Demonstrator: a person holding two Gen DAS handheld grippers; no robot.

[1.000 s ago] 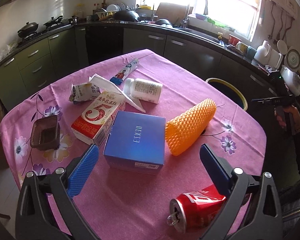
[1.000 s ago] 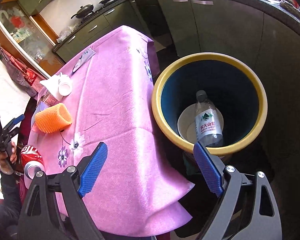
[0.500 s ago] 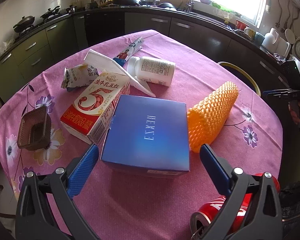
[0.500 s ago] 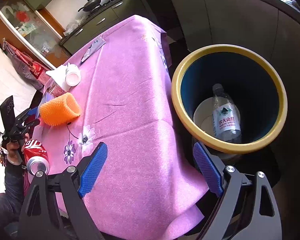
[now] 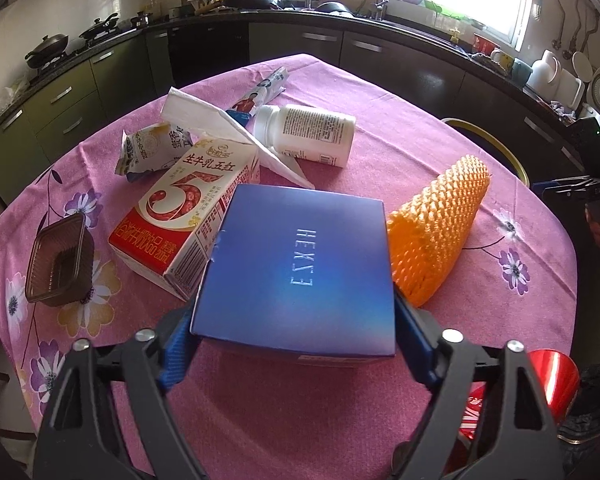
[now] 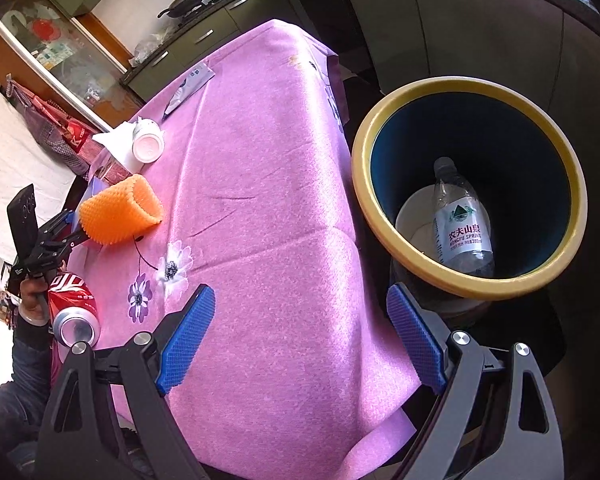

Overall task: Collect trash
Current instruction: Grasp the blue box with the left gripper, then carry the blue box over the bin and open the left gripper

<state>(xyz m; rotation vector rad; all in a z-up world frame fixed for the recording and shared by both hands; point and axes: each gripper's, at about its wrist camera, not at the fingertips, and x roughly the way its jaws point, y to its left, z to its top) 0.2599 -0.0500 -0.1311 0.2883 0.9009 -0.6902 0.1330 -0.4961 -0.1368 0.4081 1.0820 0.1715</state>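
My left gripper (image 5: pixel 294 344) stands wide open with its blue pads on either side of a blue box (image 5: pixel 296 276) on the pink table; I cannot see the pads touch it. Around the box lie a red milk carton (image 5: pixel 184 216), an orange foam net (image 5: pixel 440 220), a white pill bottle (image 5: pixel 308 134), tissue (image 5: pixel 216 120), a crumpled wrapper (image 5: pixel 148 148) and a red can (image 5: pixel 540 384). My right gripper (image 6: pixel 300 340) is open and empty over the table's edge beside the yellow-rimmed bin (image 6: pixel 404 256), which holds a water bottle (image 6: pixel 462 220).
A brown plastic tray (image 5: pixel 56 264) sits at the table's left edge. A flat sachet (image 5: pixel 264 90) lies at the far side. Kitchen counters and cabinets ring the table. The bin's rim (image 5: pixel 488 140) shows beyond the table's right edge.
My left gripper has moved forward and down, so the blue box now sits between its pads. My right gripper has drifted left, away from the bin and toward the table.
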